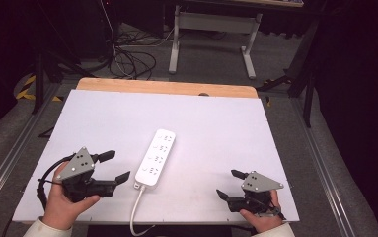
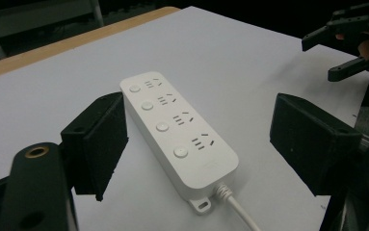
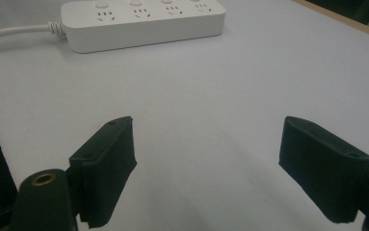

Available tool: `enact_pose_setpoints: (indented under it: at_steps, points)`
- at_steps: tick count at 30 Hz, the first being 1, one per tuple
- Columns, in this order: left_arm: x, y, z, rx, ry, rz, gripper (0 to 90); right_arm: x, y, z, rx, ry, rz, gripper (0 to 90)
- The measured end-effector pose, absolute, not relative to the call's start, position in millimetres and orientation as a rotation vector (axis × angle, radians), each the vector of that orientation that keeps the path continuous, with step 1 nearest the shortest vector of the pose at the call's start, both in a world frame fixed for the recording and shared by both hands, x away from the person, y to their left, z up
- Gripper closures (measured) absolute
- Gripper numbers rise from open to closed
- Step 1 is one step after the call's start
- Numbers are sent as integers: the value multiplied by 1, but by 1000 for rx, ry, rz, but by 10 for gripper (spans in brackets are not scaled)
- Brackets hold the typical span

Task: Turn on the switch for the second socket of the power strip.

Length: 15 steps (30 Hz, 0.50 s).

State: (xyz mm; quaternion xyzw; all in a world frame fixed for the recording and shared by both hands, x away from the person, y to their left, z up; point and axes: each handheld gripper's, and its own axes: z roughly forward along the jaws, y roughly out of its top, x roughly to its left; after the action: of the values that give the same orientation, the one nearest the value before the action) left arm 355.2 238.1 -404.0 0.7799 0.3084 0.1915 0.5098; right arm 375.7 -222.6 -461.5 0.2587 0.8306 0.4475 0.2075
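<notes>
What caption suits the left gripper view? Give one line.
Open left gripper framing a white four-outlet plastic power strip on the white table.

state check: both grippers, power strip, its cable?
Left gripper: open, empty, beside the strip.
Right gripper: open, empty, apart from the strip.
Power strip: flat on the table, sockets up, nothing plugged in.
Cable: attached, trailing off the near edge.

Looks like a lab or recording rig, not a home. Dark curtained walls all round, grey carpet floor [image 1: 211, 59]. Loose cables [image 1: 127, 61] piled at upper left of the frame, yellow-black hazard tape [image 1: 24, 88] at left edge, metal frame legs [image 1: 248, 57] at top centre. White-topped table [image 1: 216, 128] sits between metal rails [image 1: 9, 163].
</notes>
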Motion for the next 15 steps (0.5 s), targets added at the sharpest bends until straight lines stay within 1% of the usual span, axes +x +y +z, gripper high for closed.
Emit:
enact_pose_setpoints:
  at_steps: [5,12,15]
  points:
    - [350,245,-412,1873,760,446,219,376,-222,-461,716,2312,1244,202]
    - [345,254,-422,1869,754,467,219,376,-222,-462,719,2316,1242,202]
    - [343,255,-427,1909,750,514,223,376,-222,-462,722,2313,1245,202]
